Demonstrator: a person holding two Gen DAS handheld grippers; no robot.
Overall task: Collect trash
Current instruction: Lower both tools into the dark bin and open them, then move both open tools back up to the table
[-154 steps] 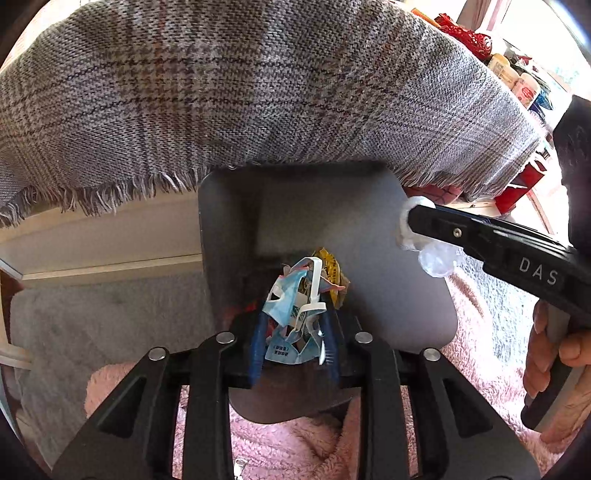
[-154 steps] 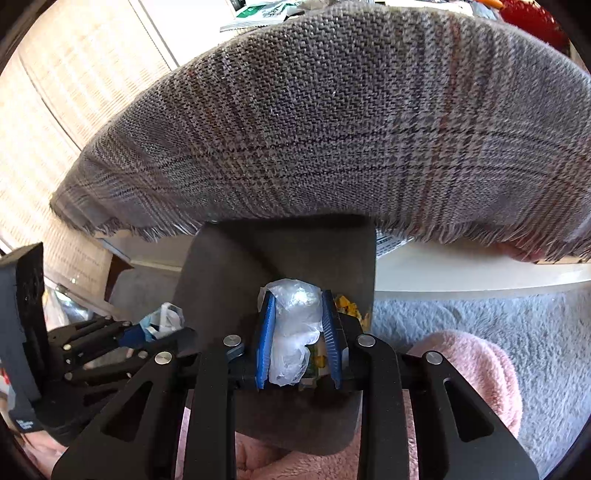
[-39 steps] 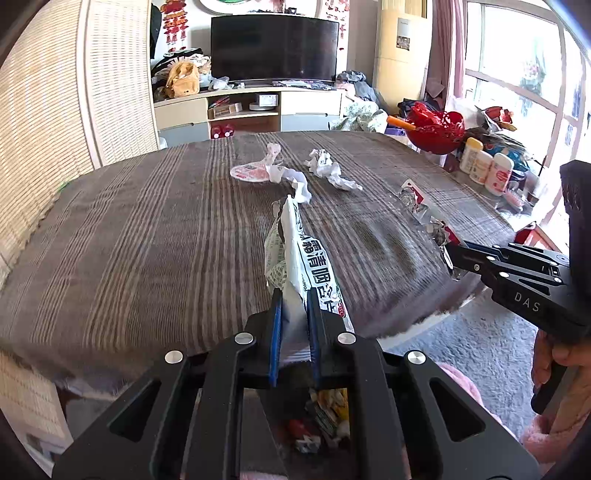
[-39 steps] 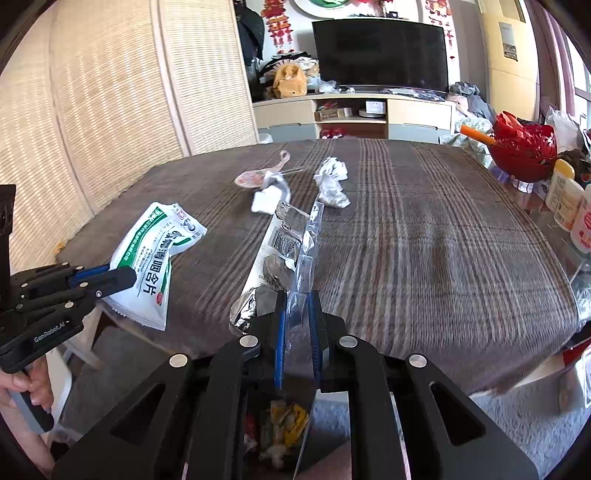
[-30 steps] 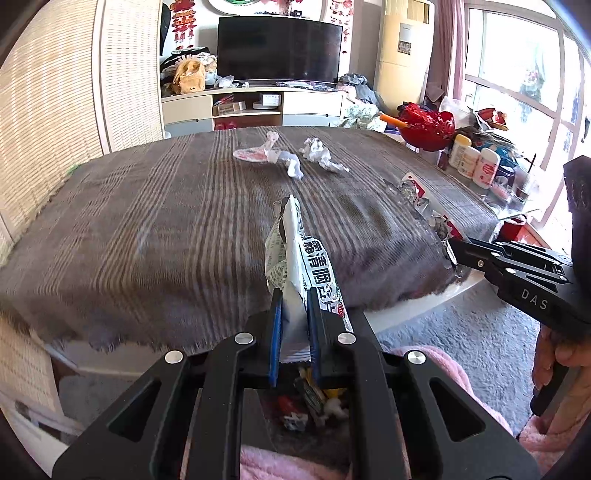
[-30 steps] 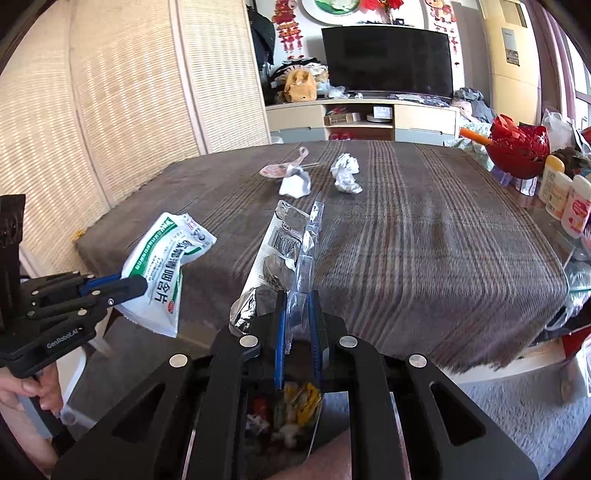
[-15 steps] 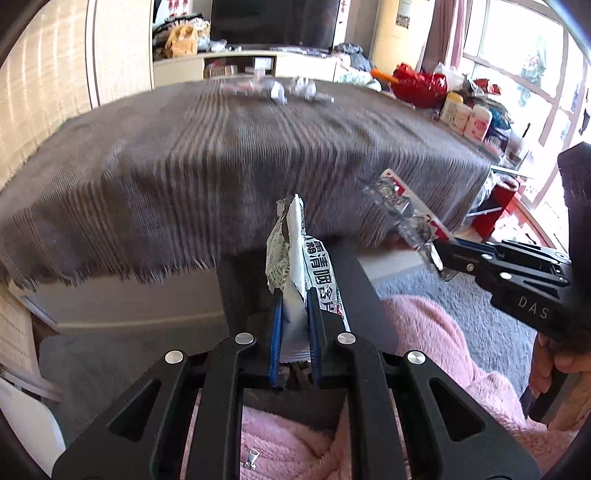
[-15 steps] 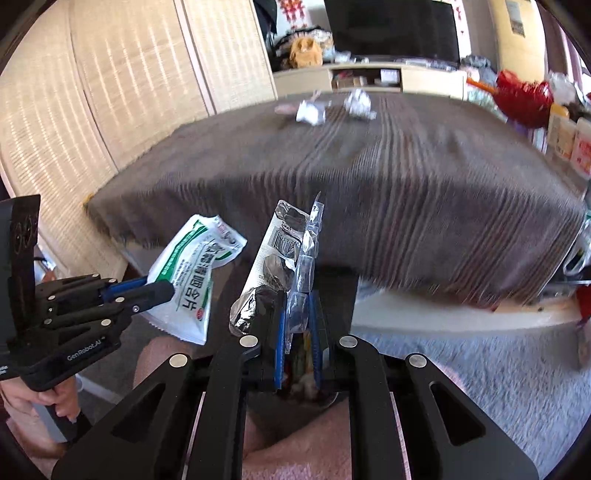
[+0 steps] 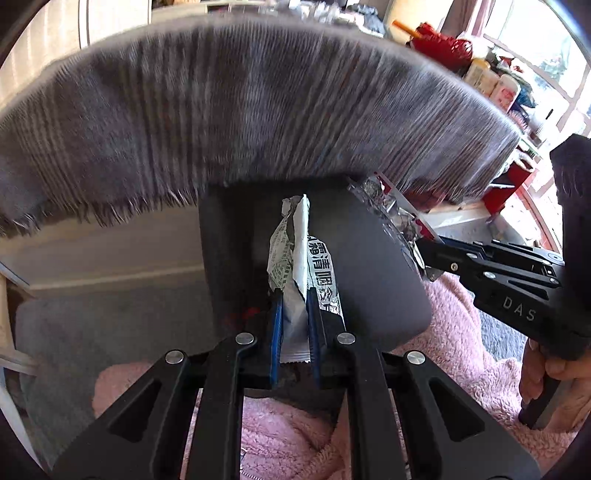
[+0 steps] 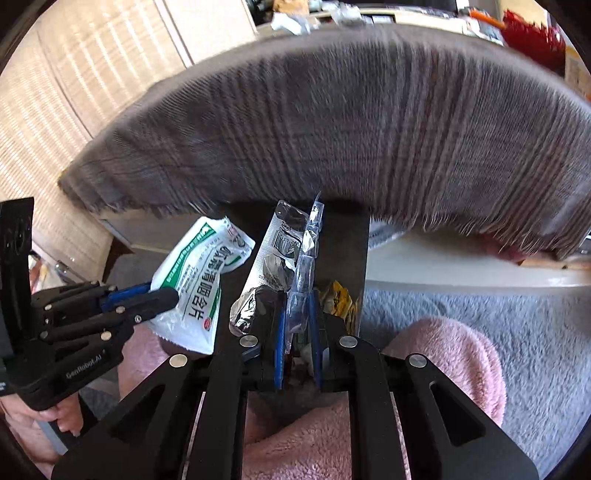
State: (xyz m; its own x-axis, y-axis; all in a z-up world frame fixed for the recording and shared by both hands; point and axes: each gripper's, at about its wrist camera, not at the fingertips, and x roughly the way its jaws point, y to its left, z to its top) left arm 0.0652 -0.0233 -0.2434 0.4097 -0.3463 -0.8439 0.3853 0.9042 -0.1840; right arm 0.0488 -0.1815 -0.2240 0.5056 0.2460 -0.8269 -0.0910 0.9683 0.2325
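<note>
My left gripper (image 9: 294, 295) is shut on a white and green snack packet (image 9: 306, 254), held over the open dark grey trash bin (image 9: 380, 266) below the table edge. The packet also shows in the right wrist view (image 10: 201, 280), with the left gripper (image 10: 168, 295) at the left. My right gripper (image 10: 298, 299) is shut on a clear and silver wrapper (image 10: 288, 254) above the same bin (image 10: 347, 243). The right gripper (image 9: 421, 251) with its wrapper (image 9: 391, 210) enters the left wrist view from the right. Trash, including a yellow wrapper (image 10: 338, 295), lies inside the bin.
A table under a grey plaid cloth (image 9: 258, 122) overhangs the bin. More crumpled trash (image 10: 291, 22) lies at the table's far side. A pink fleece (image 9: 288, 435) is under the bin, on grey carpet (image 10: 480, 317). Bottles (image 9: 495, 81) and a red bowl (image 9: 443, 46) stand at the right.
Both grippers have dropped from table height to below the table edge, carrying their wrappers down over the bin. The jaws stay shut on them.
</note>
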